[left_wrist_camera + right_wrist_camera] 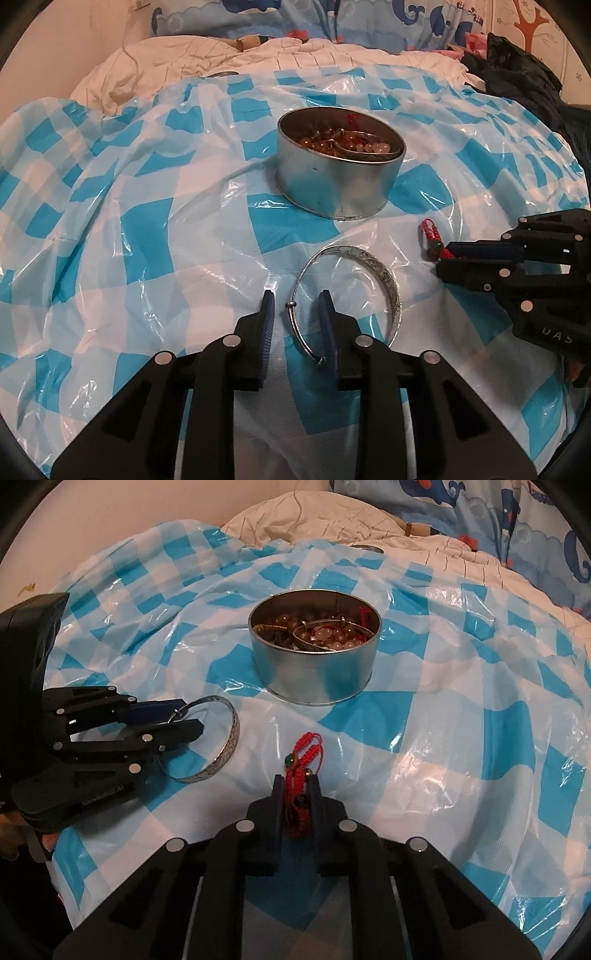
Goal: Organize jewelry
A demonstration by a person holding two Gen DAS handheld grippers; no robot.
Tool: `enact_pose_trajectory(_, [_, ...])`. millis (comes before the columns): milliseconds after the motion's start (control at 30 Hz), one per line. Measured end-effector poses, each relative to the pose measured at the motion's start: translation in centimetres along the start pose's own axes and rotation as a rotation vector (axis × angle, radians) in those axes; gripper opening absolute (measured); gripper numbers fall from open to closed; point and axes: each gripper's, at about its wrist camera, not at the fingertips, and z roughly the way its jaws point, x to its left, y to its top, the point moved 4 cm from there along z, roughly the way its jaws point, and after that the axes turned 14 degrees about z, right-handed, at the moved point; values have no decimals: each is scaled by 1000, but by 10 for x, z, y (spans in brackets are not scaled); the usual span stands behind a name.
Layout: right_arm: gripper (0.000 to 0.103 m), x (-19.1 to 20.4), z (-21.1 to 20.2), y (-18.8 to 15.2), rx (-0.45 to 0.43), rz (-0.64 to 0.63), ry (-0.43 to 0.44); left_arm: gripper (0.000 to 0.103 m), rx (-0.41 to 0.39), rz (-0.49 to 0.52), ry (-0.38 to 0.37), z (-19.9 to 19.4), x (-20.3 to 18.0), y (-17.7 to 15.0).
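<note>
Pinching a red braided cord bracelet (300,797) between nearly closed jaws, the right gripper (296,781) points down at the checked plastic sheet (443,738); only its own view shows this grip, with a green bead and the cord's loops sticking out past the fingertips. From the left wrist view that gripper (443,258) enters at the right edge, and only the cord's far end (430,240) shows. The left gripper (296,295) straddles the thin wire side of a silver bangle (351,295) lying flat on the sheet, jaws slightly apart, not pressing it. The right view shows the bangle's (225,746) broad engraved band more clearly. Farther off stands a round metal tin (314,672) filled with beads and bangles, tangled and hard to separate. Beyond it lies a rumpled white quilt (221,59).
</note>
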Motion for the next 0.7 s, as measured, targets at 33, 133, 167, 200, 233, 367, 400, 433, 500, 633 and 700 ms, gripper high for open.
enact_pose_trajectory(33, [13,0,0,0,-1,1,1,21,-2,3,0,0,-1,0])
enact_pose_trajectory(133, [13,1,-2,1,-12,-7,-7,20,-5,1,3,-2,0,0])
enact_pose_trajectory(167, [13,2,-2,1,-15,-9,-11,20,-4,0,2,-2,0,0])
enact_pose_trajectory(200, [13,2,-3,1,-15,-12,-15,20,-4,0,3,-1,0,0])
enact_pose_trajectory(233, [13,2,-3,1,-18,-15,-21,20,-4,0,3,-1,0,0])
enact_pose_trajectory(367, [53,2,-2,0,-33,-43,-75,36,7,-12,25,0,2,0])
enact_pose_trajectory(400, [53,4,-2,-1,-30,-50,-75,37,9,-20,18,1,3,0])
enact_pose_trajectory(433, [53,4,-1,-1,-27,-56,-78,39,12,-25,20,2,4,0])
enact_pose_trajectory(500, [53,4,0,-1,-23,-59,-79,49,18,-32,42,2,6,-1])
enact_pose_trajectory(633, [53,3,0,-2,-19,-58,-77,51,20,-35,43,3,7,-1])
enact_pose_trajectory(700, [53,3,0,-2,-18,-59,-77,51,20,-33,44,3,8,-1])
